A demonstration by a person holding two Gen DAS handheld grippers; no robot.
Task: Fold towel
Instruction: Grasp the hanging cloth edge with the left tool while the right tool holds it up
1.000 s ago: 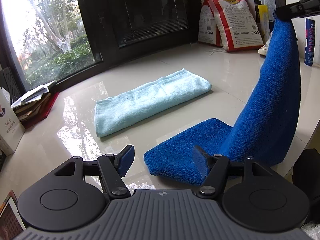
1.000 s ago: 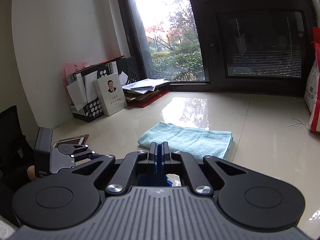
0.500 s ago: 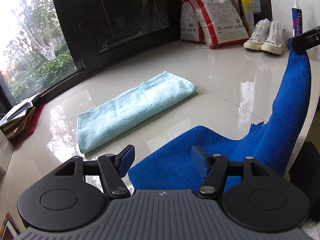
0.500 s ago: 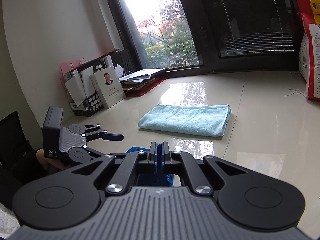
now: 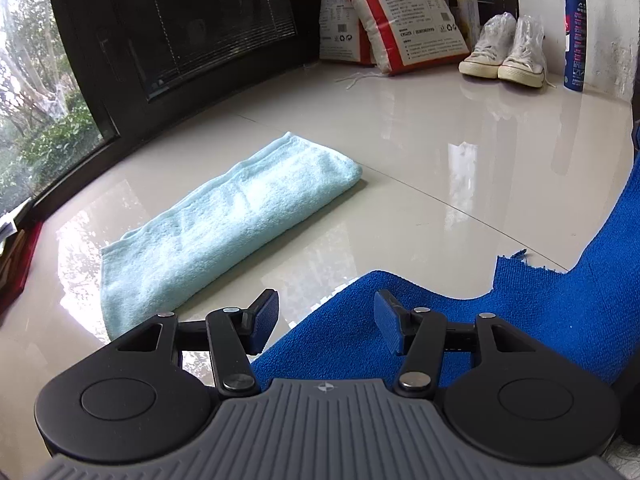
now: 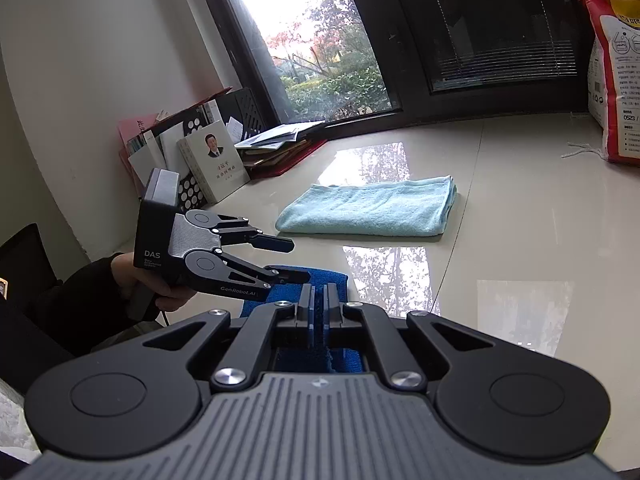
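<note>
A dark blue towel [image 5: 460, 332] lies partly on the glossy floor, and its right part rises toward the frame's right edge. My left gripper [image 5: 326, 322] hovers over the towel's near left edge. Its jaws are closing with that edge between them, but the pads do not press on it. From the right wrist view the left gripper [image 6: 292, 260] shows side-on, its lower finger just over the blue towel [image 6: 334, 280]. My right gripper [image 6: 319, 306] is shut on a fold of the same towel. A light blue towel [image 5: 224, 224] lies folded farther out.
Printed bags [image 5: 400, 12], white sneakers [image 5: 504, 56] and a sealant tube [image 5: 574, 40] line the far wall. Books and file boxes [image 6: 212, 160] stand in the left corner by the window. A person's hand [image 6: 136, 280] holds the left gripper.
The left gripper has advanced over the blue towel's near edge and its jaws have narrowed. The right gripper has come down with its towel corner, so the raised cloth stands lower.
</note>
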